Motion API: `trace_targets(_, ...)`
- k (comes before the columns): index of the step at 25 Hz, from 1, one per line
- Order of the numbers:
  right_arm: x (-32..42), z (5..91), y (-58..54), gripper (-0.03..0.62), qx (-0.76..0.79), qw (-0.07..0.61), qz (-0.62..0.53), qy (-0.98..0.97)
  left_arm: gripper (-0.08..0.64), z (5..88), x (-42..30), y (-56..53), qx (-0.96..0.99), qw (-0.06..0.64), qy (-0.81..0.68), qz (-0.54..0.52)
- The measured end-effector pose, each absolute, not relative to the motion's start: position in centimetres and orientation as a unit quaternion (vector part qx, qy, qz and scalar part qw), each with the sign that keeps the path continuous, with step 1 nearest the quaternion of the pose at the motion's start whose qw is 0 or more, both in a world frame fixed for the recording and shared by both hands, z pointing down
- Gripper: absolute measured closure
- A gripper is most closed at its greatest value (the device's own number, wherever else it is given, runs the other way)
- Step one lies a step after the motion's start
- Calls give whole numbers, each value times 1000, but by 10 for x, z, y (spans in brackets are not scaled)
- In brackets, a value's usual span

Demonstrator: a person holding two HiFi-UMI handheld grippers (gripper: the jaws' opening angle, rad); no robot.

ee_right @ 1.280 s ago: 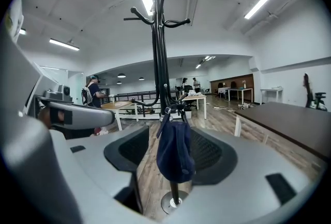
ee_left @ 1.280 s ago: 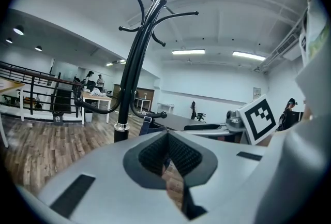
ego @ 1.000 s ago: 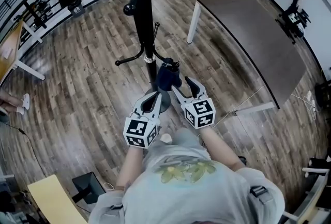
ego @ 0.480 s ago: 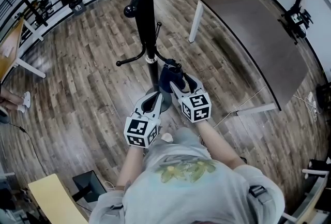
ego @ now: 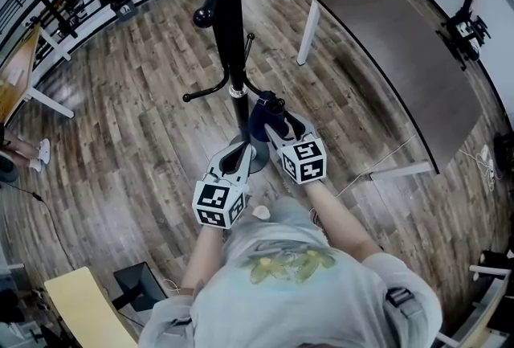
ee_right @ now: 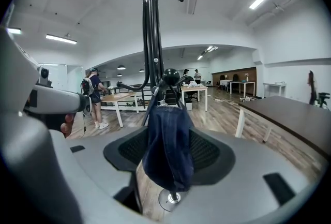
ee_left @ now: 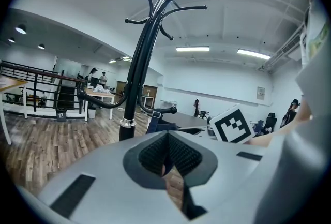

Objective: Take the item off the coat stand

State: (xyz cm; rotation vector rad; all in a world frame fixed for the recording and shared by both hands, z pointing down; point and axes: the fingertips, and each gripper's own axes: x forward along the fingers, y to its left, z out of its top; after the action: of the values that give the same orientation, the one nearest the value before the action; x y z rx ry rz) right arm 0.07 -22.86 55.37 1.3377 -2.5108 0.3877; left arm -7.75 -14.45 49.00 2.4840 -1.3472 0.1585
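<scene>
That blue cloth item (ee_right: pixel 168 150), maybe a denim cap, hangs limp from a low knobbed hook (ee_right: pixel 170 76) of the coat stand (ego: pixel 229 33), just beside the pole. It looks soft and light, so I'd pinch the bunched cloth under the hook and lift. The right gripper (ego: pixel 283 128) is spread wide, its pads (ee_right: pixel 207 153) either side of the cloth, not clamping. The left gripper (ego: pixel 239 152), nearer the stand's foot, is pressed together on nothing.
</scene>
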Motion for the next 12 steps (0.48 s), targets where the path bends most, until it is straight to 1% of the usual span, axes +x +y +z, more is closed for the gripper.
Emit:
trace_targets(1, 1, 555, -229, 350, 462, 137, 133, -866, 545, 491, -77, -144, 867, 156, -471, 56)
trace_targets(2, 2, 556, -229, 367, 462, 138, 132, -866, 545, 491, -77, -143, 866, 156, -471, 57)
trace_targets(6, 3, 557, -230, 459, 462, 141, 130, -866, 545, 493, -78, -142, 865, 158, -473, 62)
trace_targets(9, 3, 557, -230, 513, 458, 141, 126, -868, 545, 494, -78, -142, 864, 158, -474, 64)
trace_targets(12, 2, 558, -229, 540, 453, 140, 127, -871, 545, 494, -75, -141, 864, 156, -474, 68)
